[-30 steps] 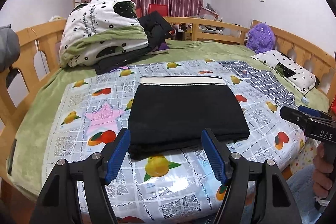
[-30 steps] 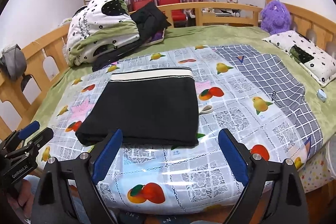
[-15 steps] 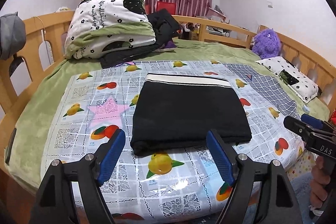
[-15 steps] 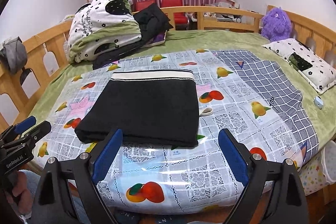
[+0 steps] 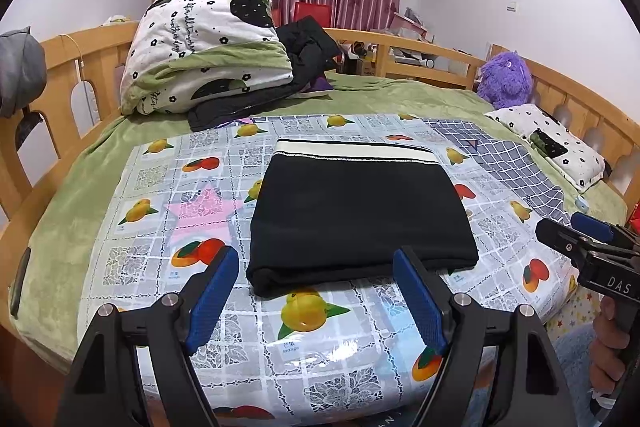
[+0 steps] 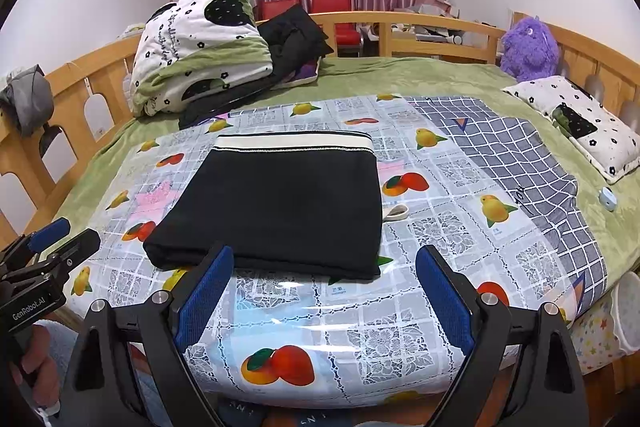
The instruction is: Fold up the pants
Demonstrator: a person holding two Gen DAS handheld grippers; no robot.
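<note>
The black pants (image 5: 356, 215) lie folded into a flat rectangle on the fruit-print plastic sheet (image 5: 168, 227), cream waistband at the far edge; they also show in the right wrist view (image 6: 276, 203). My left gripper (image 5: 316, 299) is open and empty, held back from the pants' near edge. My right gripper (image 6: 320, 295) is open and empty, also short of the near edge. Each gripper shows in the other's view: the right one at the right edge (image 5: 580, 239), the left one at the left edge (image 6: 56, 239).
A folded floral quilt (image 5: 204, 51) and dark clothes (image 5: 304, 43) are piled at the back left. A purple plush toy (image 5: 506, 79) and a floral pillow (image 5: 552, 147) lie at the right. Wooden rails (image 6: 420, 27) surround the bed. A checked cloth (image 6: 520, 163) lies right of the pants.
Both grippers have drawn back and up a little from the bed edge, open and empty throughout. The folded pants have not moved.
</note>
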